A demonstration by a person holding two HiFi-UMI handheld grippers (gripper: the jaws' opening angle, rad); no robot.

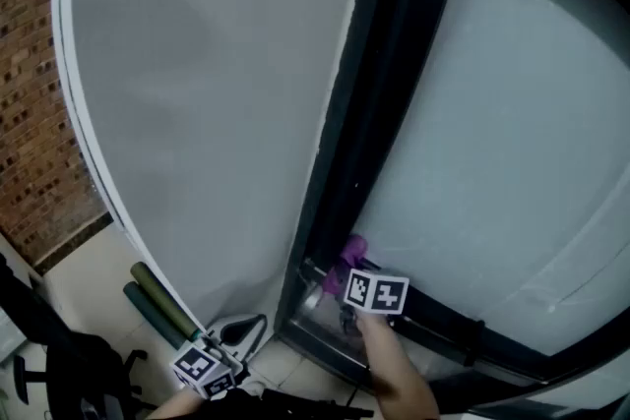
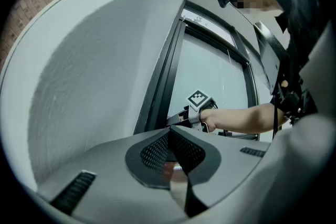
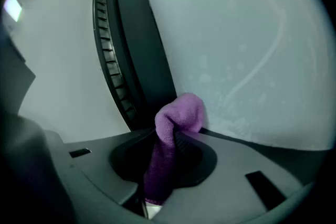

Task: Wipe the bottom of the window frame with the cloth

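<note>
A purple cloth (image 3: 177, 117) is clamped in my right gripper (image 3: 170, 136), its folded end bulging past the jaws. That end presses into the corner where the dark window frame (image 3: 131, 60) meets the glass (image 3: 247, 44). In the head view the cloth (image 1: 351, 252) sits low on the black frame (image 1: 366, 143), just ahead of the right gripper (image 1: 345, 278) and its marker cube. My left gripper (image 1: 231, 344) hangs low at the bottom left, away from the window. Its jaws (image 2: 170, 132) are closed together with nothing between them.
A wide pale wall panel (image 1: 197, 103) stands left of the frame, with a brick wall (image 1: 30, 113) beyond it. Two rolled tubes (image 1: 157, 305) lie on the floor near the left gripper. A black chair (image 1: 49, 364) fills the bottom-left corner. The frame's bottom rail (image 1: 463, 334) runs right.
</note>
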